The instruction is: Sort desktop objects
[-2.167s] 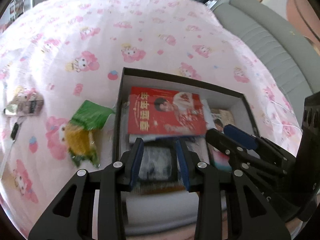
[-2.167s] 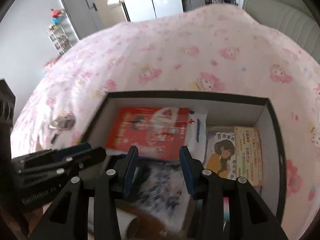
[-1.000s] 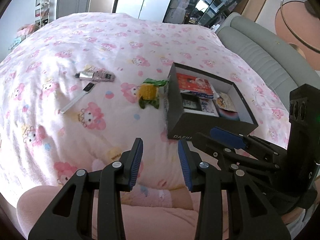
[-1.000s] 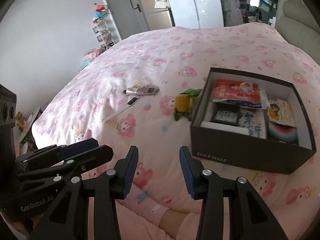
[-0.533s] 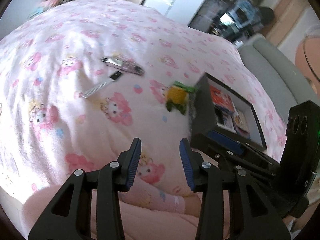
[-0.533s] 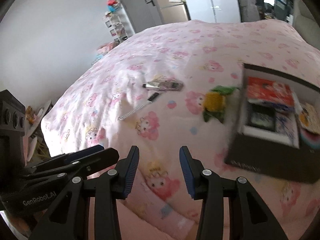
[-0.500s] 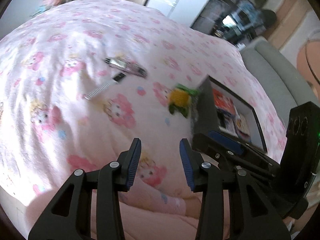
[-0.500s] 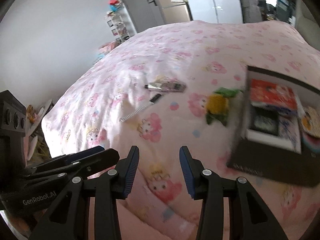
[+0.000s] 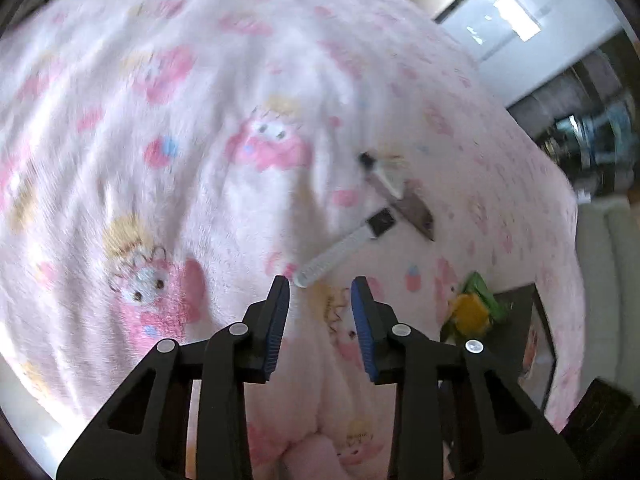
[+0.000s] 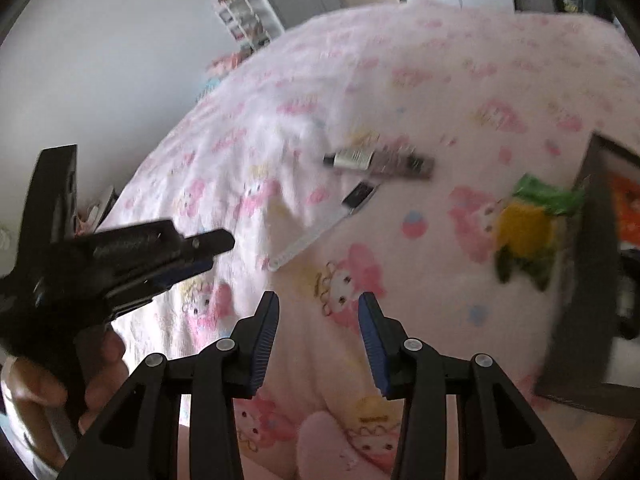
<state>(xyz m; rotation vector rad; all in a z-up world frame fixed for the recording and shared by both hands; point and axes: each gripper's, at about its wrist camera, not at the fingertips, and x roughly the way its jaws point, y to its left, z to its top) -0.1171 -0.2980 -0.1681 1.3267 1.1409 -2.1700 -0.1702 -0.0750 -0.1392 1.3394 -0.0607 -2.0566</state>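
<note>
A slim white comb with a black end (image 9: pixel 344 246) (image 10: pixel 320 228) lies on the pink printed blanket (image 9: pixel 160 160), just ahead of my left gripper (image 9: pixel 320 292). Its jaws are closing with nothing between them. Beyond the comb lies a dark tube (image 9: pixel 400 196) (image 10: pixel 380 162). A yellow and green plush toy (image 10: pixel 528 228) (image 9: pixel 472 308) rests against the black box (image 10: pixel 592 280) at the right. My right gripper (image 10: pixel 318 304) hovers open over the blanket, empty. The left gripper also shows at the left of the right wrist view, held by a hand (image 10: pixel 36 384).
The black box (image 9: pixel 536 336) holds books, a red cover among them (image 10: pixel 628 208). A grey sofa (image 9: pixel 608 280) stands to the right of the bed. A white wall, a shelf unit (image 10: pixel 248 16) and doors lie beyond the bed's far side.
Both grippers have swung left and down, away from the box toward the comb and tube. The left gripper has rolled and its jaws have narrowed a little. The box has slid to the right edge.
</note>
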